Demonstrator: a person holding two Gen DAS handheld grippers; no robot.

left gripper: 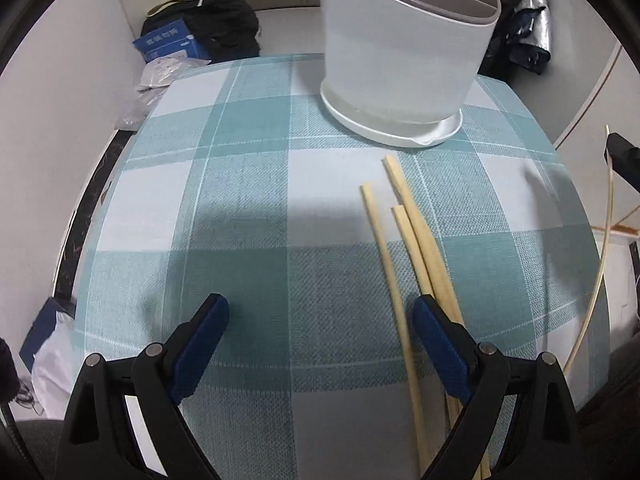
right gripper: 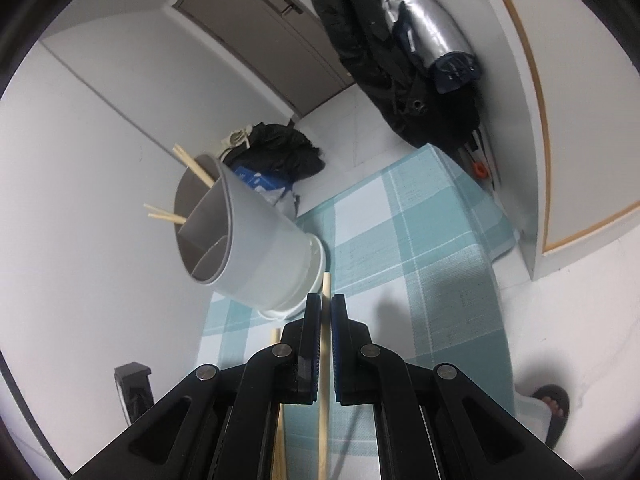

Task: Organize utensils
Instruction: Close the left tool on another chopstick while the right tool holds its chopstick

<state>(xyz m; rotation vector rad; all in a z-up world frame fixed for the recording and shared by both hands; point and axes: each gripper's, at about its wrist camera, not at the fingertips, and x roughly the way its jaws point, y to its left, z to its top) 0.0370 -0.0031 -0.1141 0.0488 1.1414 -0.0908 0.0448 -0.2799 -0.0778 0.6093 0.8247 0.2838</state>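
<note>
Right now the step in hand looks like carrying one chopstick to the holder: the right gripper has its jaws pressed nearly together on a single bamboo chopstick, which runs lengthwise between the blue pads and pokes out a little past the tips. Ahead of it stands the grey utensil holder on its white drip saucer, on the teal checked tablecloth; it has divided compartments, and two pairs of chopsticks already lean out of the far ones. The left gripper hangs over the cloth with its jaws spread wide and nothing between the pads, though three loose chopsticks lie on the table just beside its right finger, one passing inside the opening. Judging from this, the next move calls for lifting the held stick above the holder's rim, tipping it closer to upright, and releasing it into a compartment; the left side would then need to shift over a loose stick and close on it.
</note>
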